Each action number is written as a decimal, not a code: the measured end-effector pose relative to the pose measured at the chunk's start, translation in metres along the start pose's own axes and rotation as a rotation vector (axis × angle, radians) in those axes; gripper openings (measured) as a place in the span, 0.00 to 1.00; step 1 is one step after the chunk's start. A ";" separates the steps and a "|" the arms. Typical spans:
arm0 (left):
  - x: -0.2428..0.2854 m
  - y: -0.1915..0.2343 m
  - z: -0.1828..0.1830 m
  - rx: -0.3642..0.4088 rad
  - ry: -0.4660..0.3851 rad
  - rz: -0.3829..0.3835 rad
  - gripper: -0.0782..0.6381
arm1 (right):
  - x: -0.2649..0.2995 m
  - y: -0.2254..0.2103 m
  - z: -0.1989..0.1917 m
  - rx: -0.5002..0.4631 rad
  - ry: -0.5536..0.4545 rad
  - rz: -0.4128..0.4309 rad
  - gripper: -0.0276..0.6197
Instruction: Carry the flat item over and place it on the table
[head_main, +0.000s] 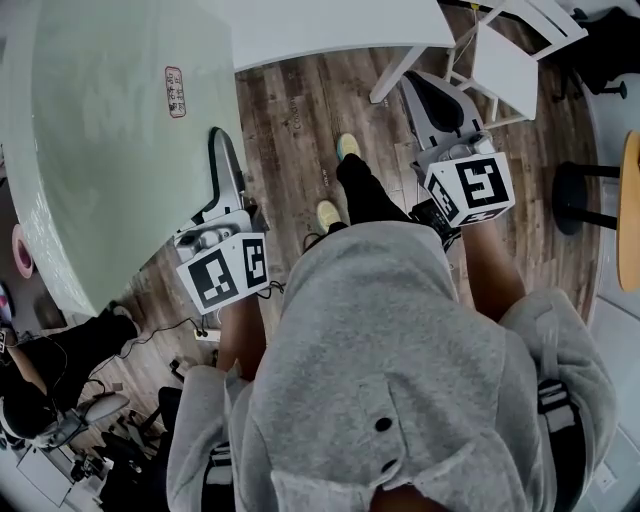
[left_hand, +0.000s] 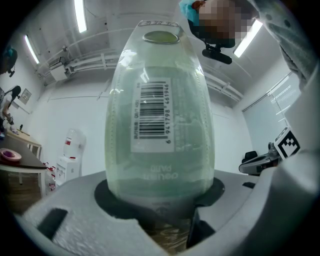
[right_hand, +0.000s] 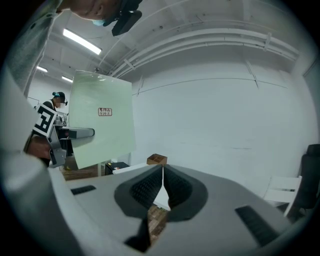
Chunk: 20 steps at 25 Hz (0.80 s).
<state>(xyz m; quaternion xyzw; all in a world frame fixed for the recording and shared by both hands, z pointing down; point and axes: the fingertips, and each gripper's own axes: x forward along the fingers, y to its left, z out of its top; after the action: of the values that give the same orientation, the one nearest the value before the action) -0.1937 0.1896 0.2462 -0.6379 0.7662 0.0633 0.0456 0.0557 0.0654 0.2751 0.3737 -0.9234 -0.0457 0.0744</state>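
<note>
The flat item is a large pale green board (head_main: 110, 130) with a small red label, held up on edge at my left above the wooden floor. My left gripper (head_main: 224, 160) is shut on its lower edge. In the left gripper view the board (left_hand: 159, 115) rises from between the jaws, and a barcode sticker shows on it. My right gripper (head_main: 428, 95) hangs apart on the right, shut with nothing in it. In the right gripper view its pads (right_hand: 163, 192) touch, and the board (right_hand: 102, 120) stands off to the left.
A white table (head_main: 330, 30) lies ahead, with a white chair (head_main: 510, 50) beside it. A black stool (head_main: 580, 195) and an orange round top (head_main: 630, 210) are at the right. Someone sits at the lower left (head_main: 30, 380). A brown box (right_hand: 156, 159) rests on the table.
</note>
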 end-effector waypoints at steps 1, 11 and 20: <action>0.003 0.001 0.000 0.002 -0.001 0.002 0.50 | 0.003 -0.002 0.000 0.000 -0.002 -0.001 0.09; 0.035 0.004 -0.004 0.025 -0.009 0.027 0.49 | 0.033 -0.030 -0.009 0.004 -0.019 -0.005 0.09; 0.110 -0.014 -0.019 0.024 0.026 0.007 0.49 | 0.075 -0.089 -0.018 0.028 -0.003 -0.033 0.09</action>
<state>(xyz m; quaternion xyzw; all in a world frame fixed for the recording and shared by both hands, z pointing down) -0.1998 0.0768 0.2482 -0.6352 0.7698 0.0458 0.0432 0.0662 -0.0517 0.2878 0.3900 -0.9177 -0.0348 0.0669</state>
